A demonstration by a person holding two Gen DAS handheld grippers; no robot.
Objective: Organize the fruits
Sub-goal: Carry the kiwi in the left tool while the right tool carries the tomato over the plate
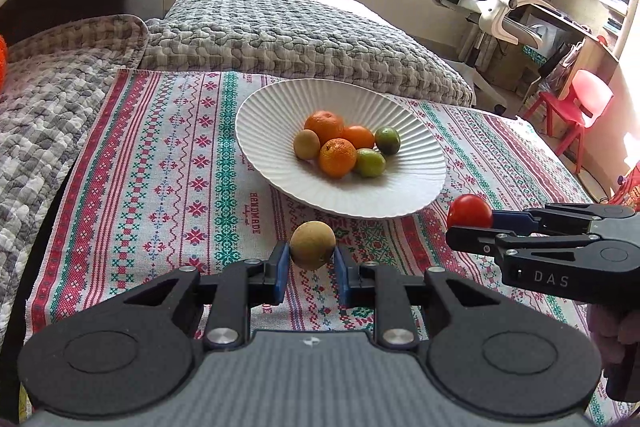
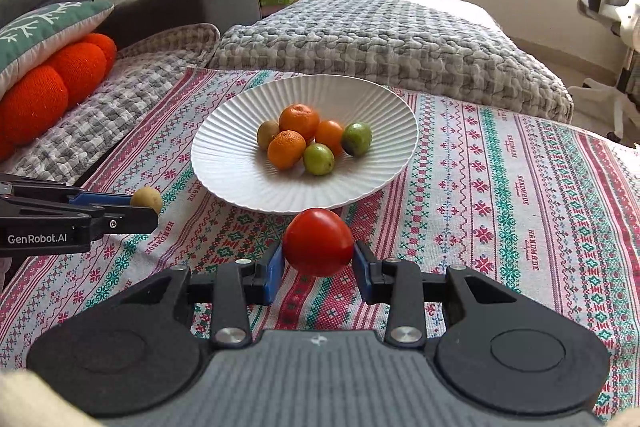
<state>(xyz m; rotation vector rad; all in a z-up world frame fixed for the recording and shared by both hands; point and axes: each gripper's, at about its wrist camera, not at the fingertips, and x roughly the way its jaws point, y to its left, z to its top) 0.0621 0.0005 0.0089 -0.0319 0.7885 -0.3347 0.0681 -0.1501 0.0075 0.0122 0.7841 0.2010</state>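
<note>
Just short of the white plate (image 1: pixel 280 99), left tongs (image 1: pixel 311 259) are clamping a brown fruit (image 1: pixel 312 244); right tongs (image 2: pixel 318 261) are clamping a tomato (image 2: pixel 319 241). Advice: carry each over the rim, lower beside the piled fruit (image 2: pixel 304 141), then release gently.

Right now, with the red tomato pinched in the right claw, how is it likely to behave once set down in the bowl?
The tomato looks round and glossy, so it will probably roll down the white ribbed bowl toward the piled fruit. Its skin seems smooth, perhaps slippery against the right claw. It likely bruises if squeezed hard.
</note>
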